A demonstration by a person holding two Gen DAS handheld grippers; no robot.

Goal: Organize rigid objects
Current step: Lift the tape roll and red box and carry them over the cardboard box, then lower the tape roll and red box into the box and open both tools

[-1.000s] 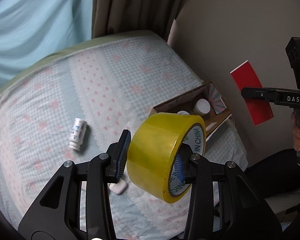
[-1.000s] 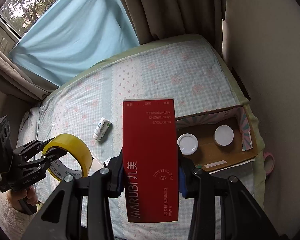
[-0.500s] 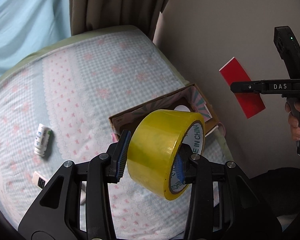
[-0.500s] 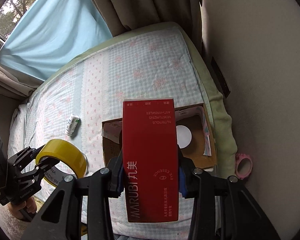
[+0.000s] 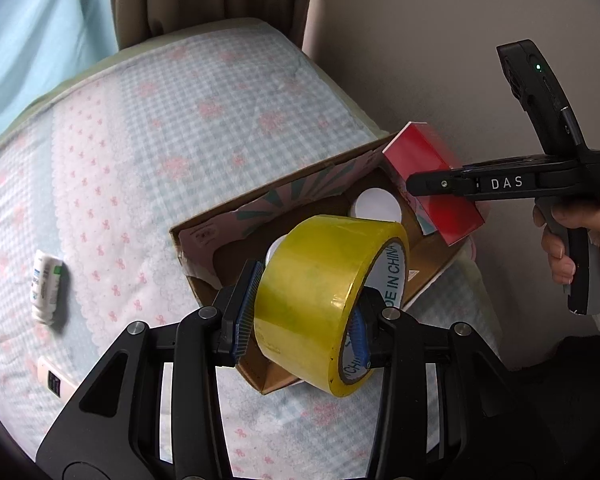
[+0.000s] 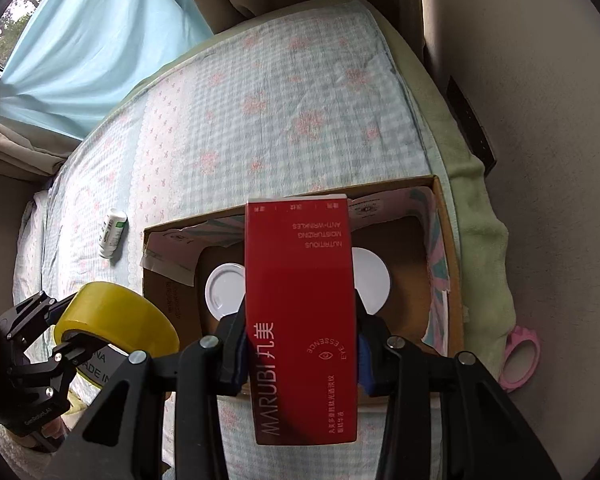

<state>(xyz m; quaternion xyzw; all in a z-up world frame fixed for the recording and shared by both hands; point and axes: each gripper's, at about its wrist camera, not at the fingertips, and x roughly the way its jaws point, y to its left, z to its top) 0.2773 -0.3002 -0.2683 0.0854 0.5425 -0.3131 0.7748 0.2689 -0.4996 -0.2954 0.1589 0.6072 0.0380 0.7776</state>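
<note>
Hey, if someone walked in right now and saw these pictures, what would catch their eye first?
Probably the yellow tape roll clamped in the left gripper and the red carton clamped in the right gripper, both over the open cardboard box on the bed. Two white lids show inside the box.

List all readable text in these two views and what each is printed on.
"MARUBI", "EYE ESSENCE", "NUTRITIOUS MOISTURIZING ANTI-WRINKLES": red box.
"MADE IN CHINA", partly hidden: tape roll.
"DAS": right gripper.
Small lettering on the left gripper and the white bottle label: too small to read.
</note>
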